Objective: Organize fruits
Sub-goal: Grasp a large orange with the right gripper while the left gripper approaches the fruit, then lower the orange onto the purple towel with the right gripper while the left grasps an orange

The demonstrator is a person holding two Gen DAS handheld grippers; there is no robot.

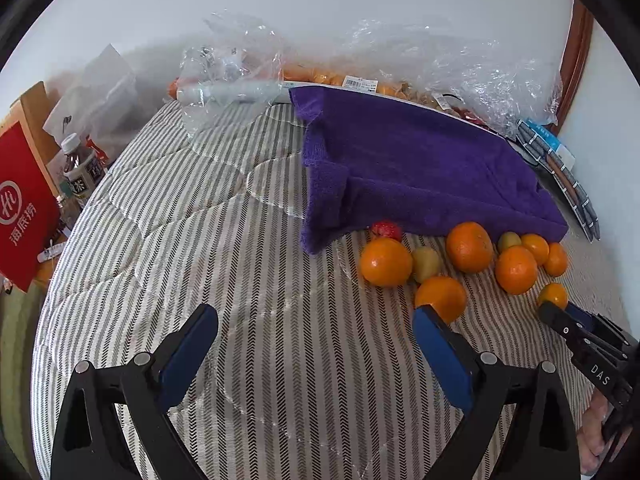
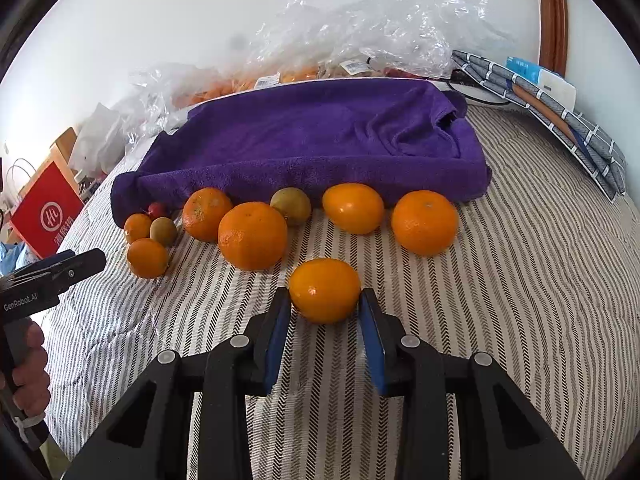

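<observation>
Several oranges, two small green-yellow fruits point(image 2: 291, 205) and a small red fruit point(image 2: 157, 209) lie on the striped bedcover in front of a folded purple towel point(image 2: 320, 136). My right gripper point(image 2: 325, 304) has its fingertips on both sides of the nearest small orange point(image 2: 325, 290), which rests on the cover; the pads look to be touching it. In the left wrist view that orange point(image 1: 553, 295) shows just beyond the right gripper's tip point(image 1: 558, 316). My left gripper point(image 1: 316, 320) is wide open and empty, over bare cover left of the fruit. An orange point(image 1: 441, 298) sits behind its right fingertip.
Crumpled clear plastic bags point(image 1: 420, 56) with more fruit line the wall behind the towel. A red paper bag point(image 1: 24, 204) and bottles point(image 1: 78, 164) stand at the left off the bed. Patterned folded items point(image 2: 560, 120) lie at the right.
</observation>
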